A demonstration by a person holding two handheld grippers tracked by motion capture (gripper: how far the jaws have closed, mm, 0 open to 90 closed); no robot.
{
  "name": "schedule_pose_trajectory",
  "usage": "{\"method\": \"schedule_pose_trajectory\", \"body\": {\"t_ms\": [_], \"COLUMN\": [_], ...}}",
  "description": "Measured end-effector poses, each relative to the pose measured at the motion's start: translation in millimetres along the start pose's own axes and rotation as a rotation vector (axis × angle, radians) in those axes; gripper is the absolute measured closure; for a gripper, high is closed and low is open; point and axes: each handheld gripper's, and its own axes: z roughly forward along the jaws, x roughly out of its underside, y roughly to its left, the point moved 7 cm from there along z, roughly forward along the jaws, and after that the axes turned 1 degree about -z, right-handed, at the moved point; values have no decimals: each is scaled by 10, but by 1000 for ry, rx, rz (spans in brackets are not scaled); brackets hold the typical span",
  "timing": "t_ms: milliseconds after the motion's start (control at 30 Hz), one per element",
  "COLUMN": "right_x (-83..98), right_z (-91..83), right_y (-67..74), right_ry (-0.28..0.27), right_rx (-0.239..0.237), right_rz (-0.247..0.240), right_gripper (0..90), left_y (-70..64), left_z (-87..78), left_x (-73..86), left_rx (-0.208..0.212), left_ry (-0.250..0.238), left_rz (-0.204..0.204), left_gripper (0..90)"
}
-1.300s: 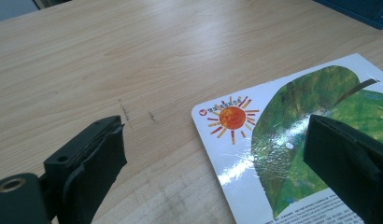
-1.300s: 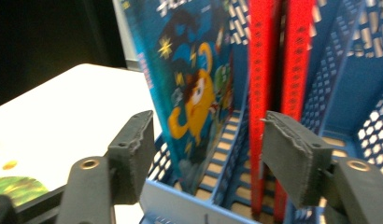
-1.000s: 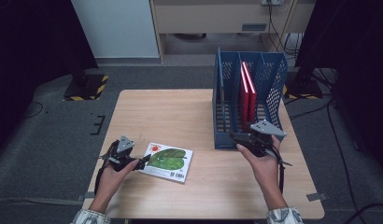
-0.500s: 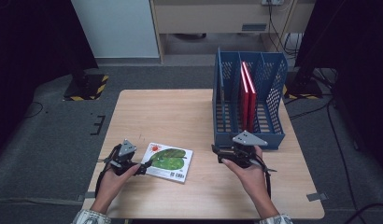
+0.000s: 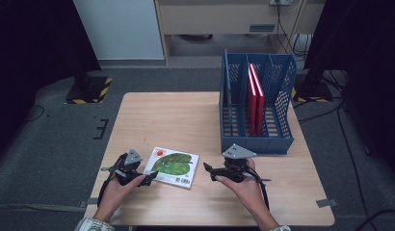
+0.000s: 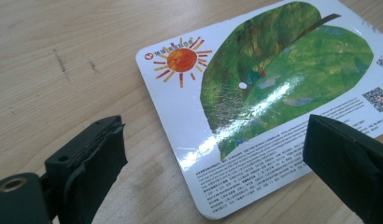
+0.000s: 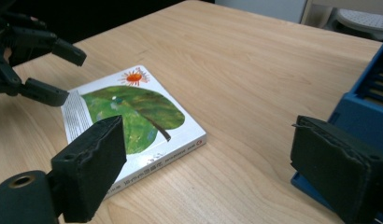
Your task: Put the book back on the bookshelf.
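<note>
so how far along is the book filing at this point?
Done, by the look of it: two red books stand upright in the blue rack. In hand: nothing gripped. The green picture book lies flat on the table, with the left gripper open at its near edge and the right gripper open, facing it. Left: gripping that book and standing it in the rack.

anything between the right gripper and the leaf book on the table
Nothing visible. The right gripper has only bare table between it and the leaf book; the left gripper sits at the book's far edge.
</note>
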Motion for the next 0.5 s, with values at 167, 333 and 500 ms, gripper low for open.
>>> {"method": "schedule_pose_trajectory", "body": {"t_ms": [167,333,500], "right_x": [98,196,298], "right_z": [108,211,313], "right_y": [91,211,360], "right_ry": [29,69,112], "right_rx": [-17,-41,-74], "right_rz": [-16,-31,-46], "right_gripper": [88,89,89], "left_y": [-19,-26,-38], "left_z": [18,37,54], "left_x": [12,26,47], "left_rx": [15,26,41], "left_ry": [8,18,32], "left_rz": [1,3,-3], "left_gripper": [60,71,96]}}
